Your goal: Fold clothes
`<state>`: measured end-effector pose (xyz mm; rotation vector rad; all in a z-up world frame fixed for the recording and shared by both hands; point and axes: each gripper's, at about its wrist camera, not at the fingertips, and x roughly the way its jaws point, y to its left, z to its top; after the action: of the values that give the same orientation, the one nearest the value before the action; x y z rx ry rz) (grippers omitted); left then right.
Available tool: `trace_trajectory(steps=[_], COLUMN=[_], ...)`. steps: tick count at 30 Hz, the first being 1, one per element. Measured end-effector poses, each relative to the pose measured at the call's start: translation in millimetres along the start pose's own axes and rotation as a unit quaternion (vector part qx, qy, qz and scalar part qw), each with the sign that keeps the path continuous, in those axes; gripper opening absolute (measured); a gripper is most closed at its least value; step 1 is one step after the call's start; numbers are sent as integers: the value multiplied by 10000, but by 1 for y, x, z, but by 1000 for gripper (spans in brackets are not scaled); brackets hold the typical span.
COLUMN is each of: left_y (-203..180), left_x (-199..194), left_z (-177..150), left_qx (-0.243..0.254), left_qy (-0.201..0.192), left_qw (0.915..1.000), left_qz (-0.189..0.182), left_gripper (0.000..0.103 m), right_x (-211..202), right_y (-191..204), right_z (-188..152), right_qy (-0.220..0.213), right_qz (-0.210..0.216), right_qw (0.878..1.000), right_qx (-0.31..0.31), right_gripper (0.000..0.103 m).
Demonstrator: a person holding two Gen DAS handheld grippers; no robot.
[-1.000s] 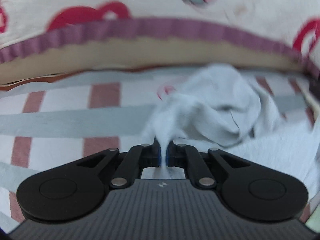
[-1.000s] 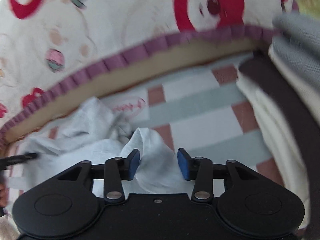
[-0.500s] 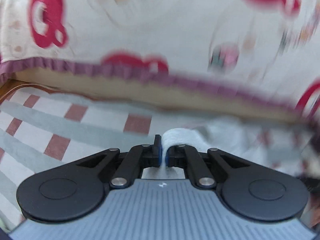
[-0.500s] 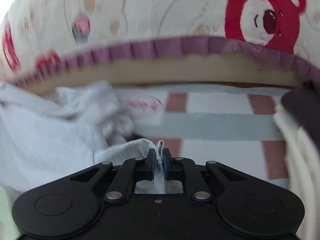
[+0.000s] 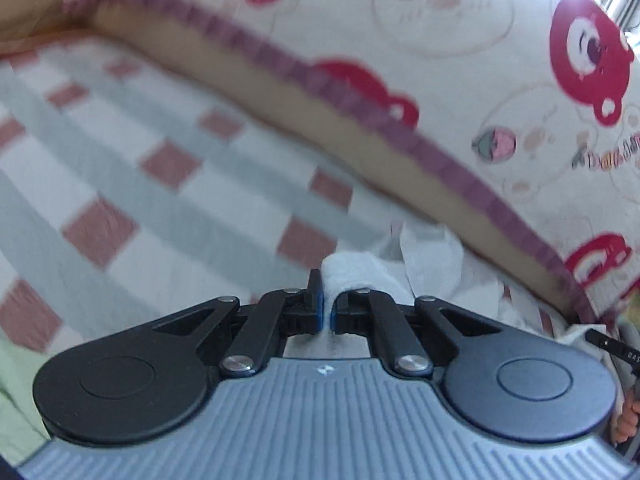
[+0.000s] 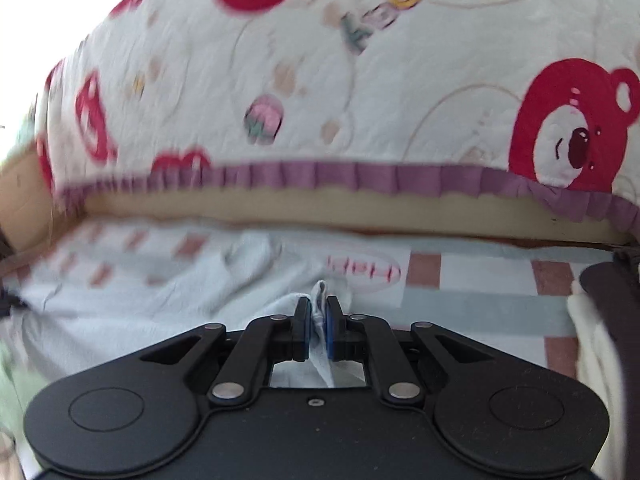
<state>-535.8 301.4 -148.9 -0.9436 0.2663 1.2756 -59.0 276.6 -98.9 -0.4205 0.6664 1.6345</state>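
Note:
A pale blue-white garment [image 6: 132,300] lies spread over the checked sheet, with a pink printed oval near its far edge. My right gripper [image 6: 318,326] is shut on a pinched fold of it. In the left wrist view my left gripper [image 5: 329,312] is shut on another edge of the same garment [image 5: 360,270], which bunches over the right finger and trails off to the right. The cloth stretches between the two grippers.
The checked sheet [image 5: 120,184] of grey stripes and red squares covers the bed. A cream quilt [image 6: 360,80] with red bears and a purple frill rises behind. Dark and cream clothes [image 6: 604,344] are piled at the right. Pale green cloth [image 5: 16,392] lies at the lower left.
My right gripper shut on the garment's fold. Both grippers pulled apart, the left swinging leftward, and the crumpled garment has spread flatter across the sheet.

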Motion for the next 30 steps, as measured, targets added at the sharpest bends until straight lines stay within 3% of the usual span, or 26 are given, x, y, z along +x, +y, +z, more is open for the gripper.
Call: trace_trajectory(steps=[4,6,8,10,14,15,16,19,21,22,23,24,25,28,30], left_y=[11,16,21,24,18,17,15,18,22,23,21,19,15,3,-3], left_x=[21,32,43,51,54,55,56,76,85,87,85,82,76,46,28], left_z=[-11,-16,-21,-25,-25,-25,-25,-26,-28,-28,-27,-26,-25,-16,-4], left_qx=[238,357,475,575,683,710,737,563,434,391,413,469,573,813,581], left_qy=[400,600,800,927,824,798,773,1000,1113,1141,1122,1078,936,393,317], left_qw=[9986,9968,9943,9921,9923,9923,9923,9928,9923,9919,9917,9915,9924,9945,9962], left_qz=[-263,-394,-525,-619,-621,-622,-623,-342,-336,-395,-478,-552,-562,-536,-572], left_gripper=[6,7,15,37,48,56,64,65,62,29,5,3,3,3,3], right_x=[-2,-3,-4,-5,6,11,19,39,51,56,61,61,54,25,-7], right_y=[5,7,8,10,18,19,14,-2,-13,-17,-21,-23,-24,-25,-26], right_z=[-19,-27,-34,-40,-50,-52,-52,-54,-54,-54,-53,-51,-46,-25,4], right_qy=[661,735,750,710,419,375,393,465,450,482,516,543,500,251,15], right_qz=[-95,-184,-310,-463,-708,-778,-890,-1136,-1026,-916,-788,-556,-492,-488,-572], right_qw=[9975,9964,9954,9943,9881,9857,9855,9855,9896,9918,9938,9959,9971,9985,9984], right_qx=[-246,-376,-507,-648,-1299,-1443,-1389,-1170,-898,-743,-592,-466,-293,-12,-11], right_gripper=[16,21,41,58,58,59,67,72,73,72,52,22,4,4,4])
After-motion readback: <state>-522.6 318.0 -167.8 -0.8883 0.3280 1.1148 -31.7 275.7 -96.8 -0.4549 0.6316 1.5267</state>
